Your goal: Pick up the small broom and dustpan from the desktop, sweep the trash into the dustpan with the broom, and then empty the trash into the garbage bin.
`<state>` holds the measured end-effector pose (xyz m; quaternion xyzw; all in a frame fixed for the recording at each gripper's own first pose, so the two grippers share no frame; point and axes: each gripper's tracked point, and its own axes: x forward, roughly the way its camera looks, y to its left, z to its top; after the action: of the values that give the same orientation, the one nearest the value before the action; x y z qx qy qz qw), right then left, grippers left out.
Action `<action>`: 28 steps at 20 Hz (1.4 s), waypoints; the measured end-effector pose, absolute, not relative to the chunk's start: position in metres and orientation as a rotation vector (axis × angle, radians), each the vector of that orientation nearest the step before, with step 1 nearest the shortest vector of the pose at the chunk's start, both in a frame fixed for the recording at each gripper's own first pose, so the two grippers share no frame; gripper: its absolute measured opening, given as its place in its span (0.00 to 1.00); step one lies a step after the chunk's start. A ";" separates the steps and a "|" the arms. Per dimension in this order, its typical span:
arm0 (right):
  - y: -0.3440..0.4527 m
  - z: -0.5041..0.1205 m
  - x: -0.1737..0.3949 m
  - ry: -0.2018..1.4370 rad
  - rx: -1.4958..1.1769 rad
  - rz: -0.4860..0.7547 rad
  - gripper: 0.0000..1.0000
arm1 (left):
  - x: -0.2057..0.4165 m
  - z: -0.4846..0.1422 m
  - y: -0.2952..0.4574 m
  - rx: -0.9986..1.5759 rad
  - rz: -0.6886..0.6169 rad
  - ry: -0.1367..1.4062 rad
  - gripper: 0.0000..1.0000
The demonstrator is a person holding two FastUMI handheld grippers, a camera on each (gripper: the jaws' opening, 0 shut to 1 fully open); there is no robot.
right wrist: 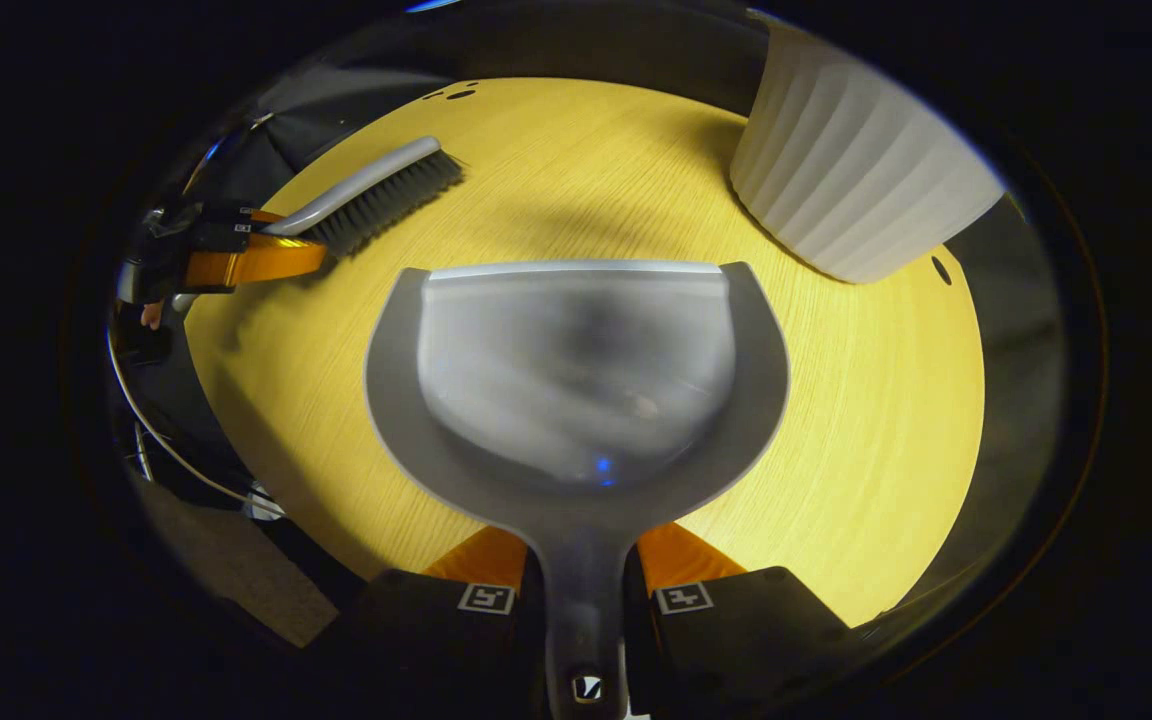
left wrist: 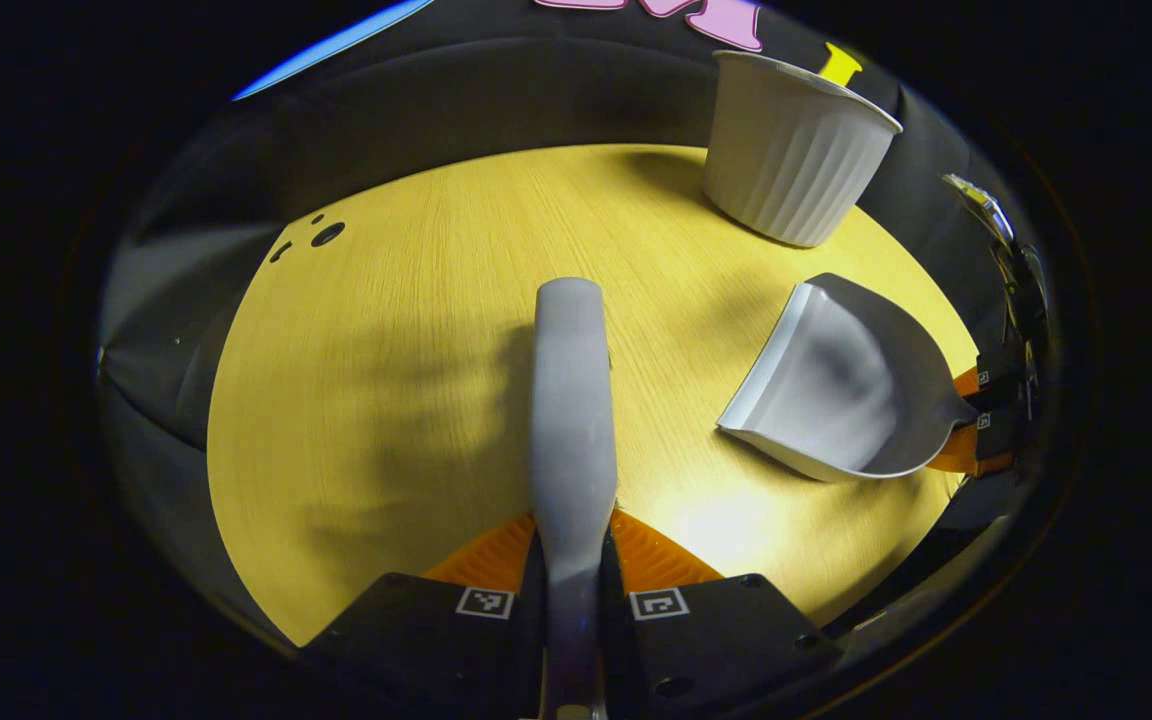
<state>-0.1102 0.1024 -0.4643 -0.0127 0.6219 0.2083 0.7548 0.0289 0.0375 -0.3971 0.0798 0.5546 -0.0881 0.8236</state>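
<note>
Two tools hung over the round yellow wooden surface (left wrist: 416, 380). Ahead of the right tongs (right wrist: 581, 580) stood the white ribbed plastic garbage bin (right wrist: 856, 170), beyond the grey plastic dustpan (right wrist: 576, 370) whose handle they clamped. Left tongs (left wrist: 571, 575) gripped the grey-handled, dark-bristled small broom (right wrist: 376, 195) by its handle.

Left hand-held gripper (left wrist: 573, 565) and right hand-held gripper (right wrist: 581, 575) (both clamped), level.
</note>
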 end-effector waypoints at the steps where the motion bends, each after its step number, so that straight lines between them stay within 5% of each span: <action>1: 0.103 -0.465 -0.111 1.357 -0.029 0.454 0.36 | 0.029 -0.399 0.037 0.173 -0.186 1.183 0.28; 12: 0.107 -0.461 -0.118 1.390 0.014 0.461 0.36 | 0.038 -0.401 0.042 0.270 -0.178 1.185 0.32; 13: 0.106 -0.463 -0.118 1.389 0.023 0.456 0.49 | 0.038 -0.400 0.042 0.274 -0.173 1.184 0.33; 17: 0.099 -0.454 -0.122 1.385 0.049 0.440 0.44 | 0.035 -0.391 0.044 0.288 -0.155 1.172 0.36; 21: 0.088 -0.428 -0.126 1.354 0.091 0.436 0.52 | 0.033 -0.366 0.042 0.307 -0.144 1.128 0.54; 22: 0.085 -0.422 -0.124 1.333 0.098 0.430 0.46 | 0.033 -0.359 0.040 0.303 -0.139 1.114 0.55; 25: 0.073 -0.394 -0.116 1.243 0.123 0.415 0.49 | 0.035 -0.334 0.031 0.282 -0.113 1.052 0.59; 26: 0.069 -0.385 -0.113 1.208 0.128 0.410 0.58 | 0.038 -0.325 0.029 0.276 -0.099 1.027 0.60; 28: 0.065 -0.364 -0.103 1.117 0.134 0.410 0.55 | 0.043 -0.301 0.022 0.251 -0.070 0.960 0.68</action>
<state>-0.1027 0.0655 -0.3645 0.0631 0.5256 0.1928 0.8262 0.0435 0.0224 -0.3012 0.1202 0.4603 -0.0335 0.8789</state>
